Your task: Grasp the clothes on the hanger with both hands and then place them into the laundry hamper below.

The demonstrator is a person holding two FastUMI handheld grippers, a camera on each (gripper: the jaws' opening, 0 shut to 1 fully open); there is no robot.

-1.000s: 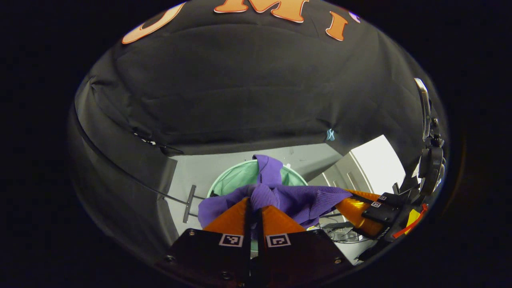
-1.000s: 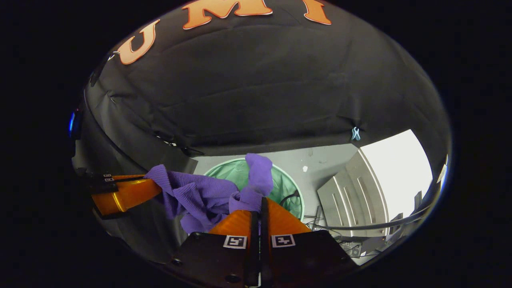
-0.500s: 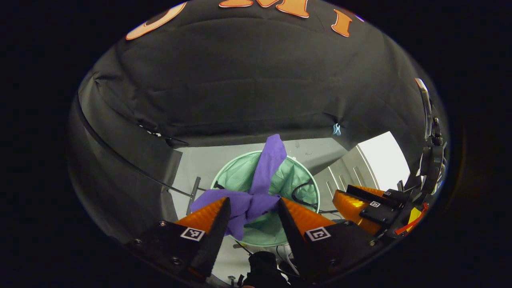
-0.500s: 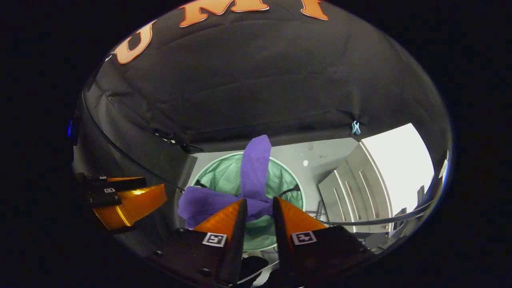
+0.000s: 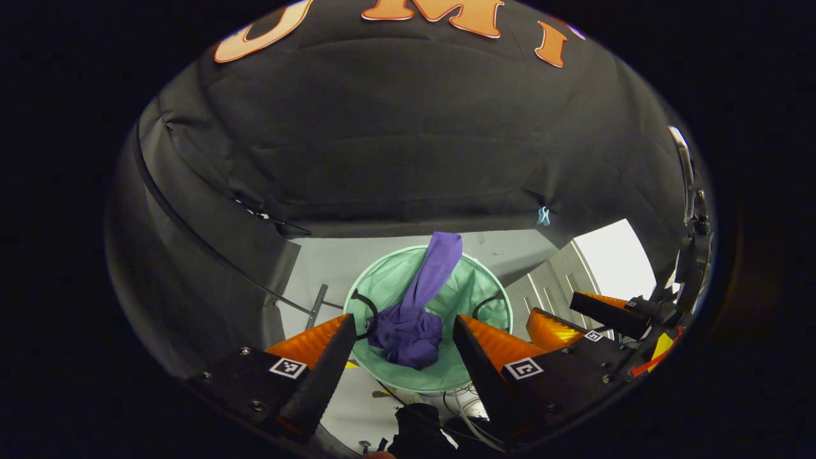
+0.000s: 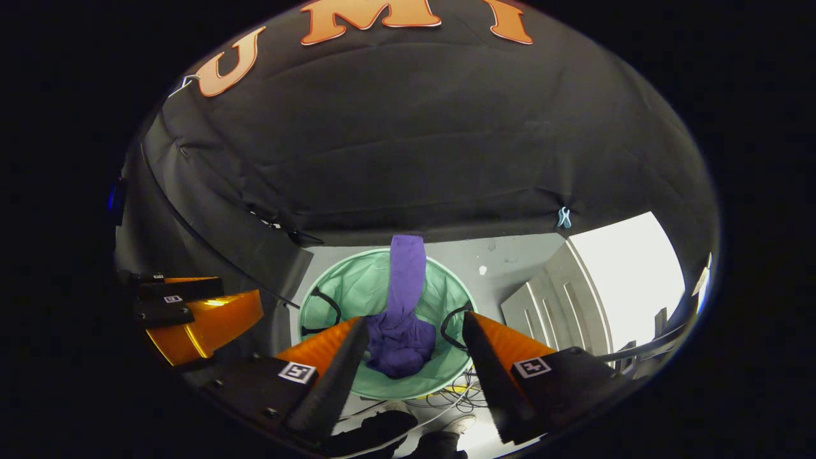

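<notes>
Purple garment (image 5: 411, 322) down inside green hamper (image 5: 382, 290), bunched at the bottom, one strip draped up over the far rim. Same in right gripper view: garment (image 6: 398, 331) heaped in hamper (image 6: 357, 287), strip lying over the back edge. Two black loop handles on hamper's rim. Left gripper (image 5: 401, 338) above hamper, released, fingers spread wide, gripping nothing. Right gripper (image 6: 414, 338) likewise released, clear of the cloth. Hamper standing on pale grey floor (image 5: 331, 268). Loose cables (image 6: 440, 398) on floor near hamper's near side. Black cloth wall (image 5: 395, 140) behind and to one side; grey panelled door (image 6: 548, 306) and bright opening beyond.
</notes>
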